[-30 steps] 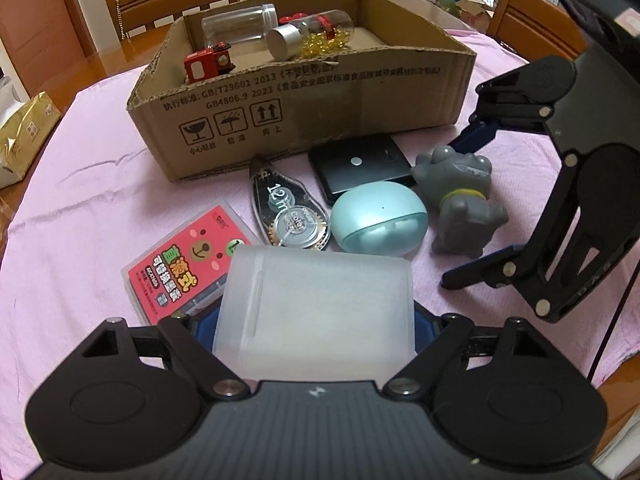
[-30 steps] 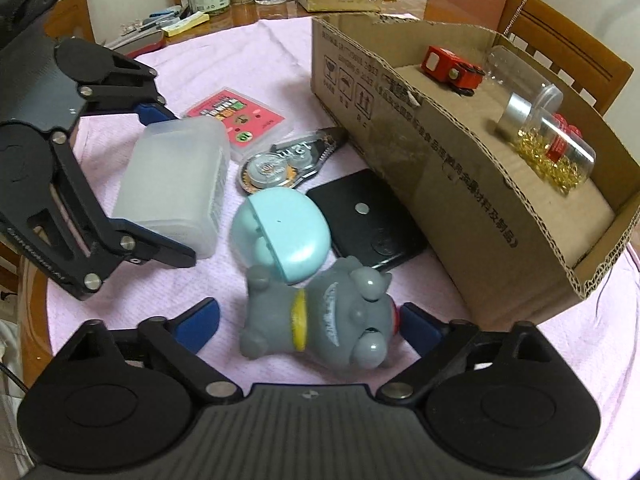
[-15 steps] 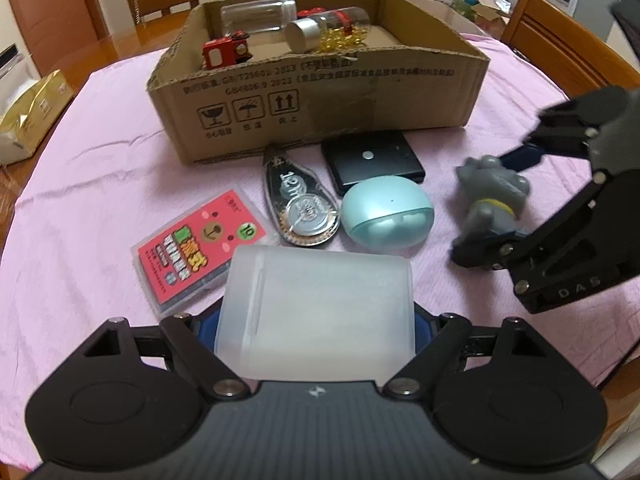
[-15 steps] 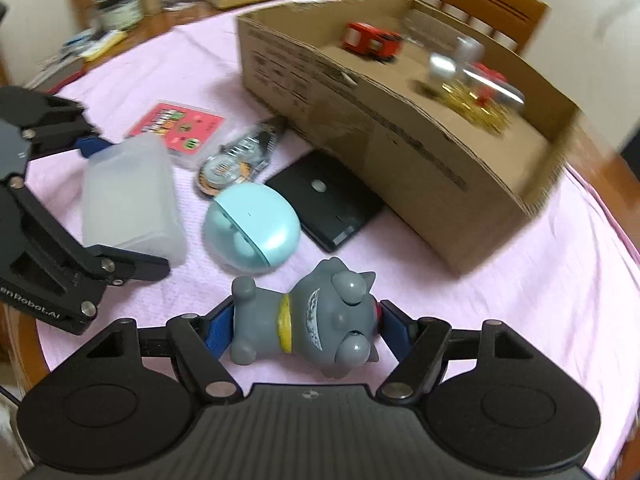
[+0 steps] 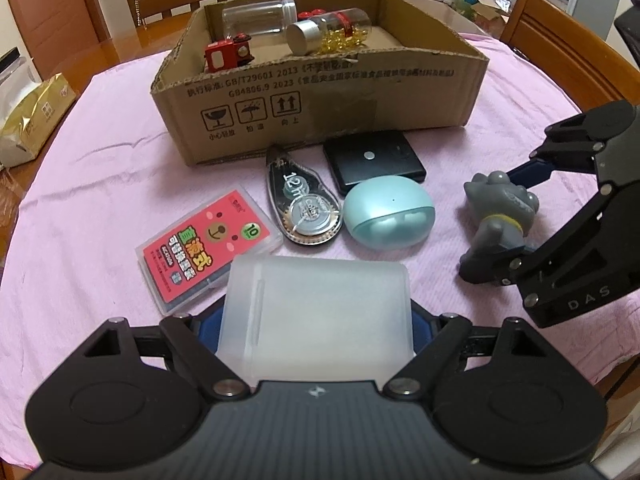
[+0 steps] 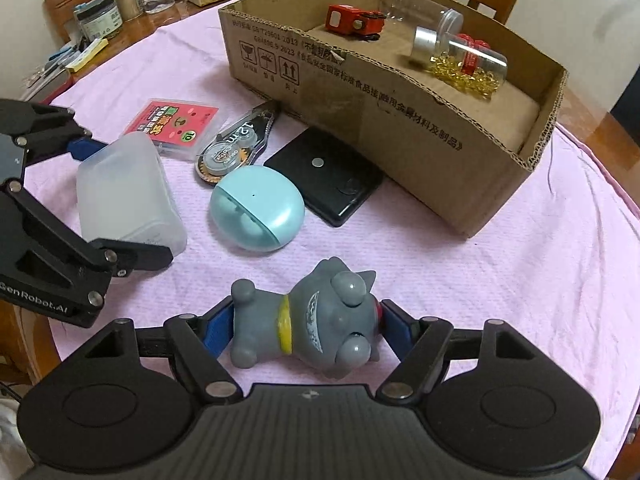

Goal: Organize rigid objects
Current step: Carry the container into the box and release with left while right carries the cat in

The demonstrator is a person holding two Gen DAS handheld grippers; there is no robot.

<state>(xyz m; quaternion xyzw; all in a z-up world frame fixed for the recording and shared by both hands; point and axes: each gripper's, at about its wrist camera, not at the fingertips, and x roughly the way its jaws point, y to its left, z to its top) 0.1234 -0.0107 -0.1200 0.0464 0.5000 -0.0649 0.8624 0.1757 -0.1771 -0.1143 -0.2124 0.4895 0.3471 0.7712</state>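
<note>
My left gripper (image 5: 316, 320) is shut on a frosted white plastic box (image 5: 316, 312), held just above the pink cloth; it also shows in the right wrist view (image 6: 124, 196). My right gripper (image 6: 304, 328) is shut on a grey toy figure (image 6: 308, 328), which shows at the right of the left wrist view (image 5: 500, 216). A cardboard box (image 5: 320, 104) stands beyond, holding a red toy train (image 5: 228, 54), a clear jar (image 5: 260, 20) and a bottle of yellow capsules (image 5: 332, 34).
On the cloth lie a red card case (image 5: 208, 248), a correction tape (image 5: 304, 208), a teal earbud case (image 5: 388, 216) and a black flat case (image 5: 372, 160). A gold packet (image 5: 28, 116) sits at the left. Wooden chairs stand around the table.
My right gripper closed on the grey toy figure and lifted it back toward the table's near side. My left gripper rose slightly with the frosted box.
</note>
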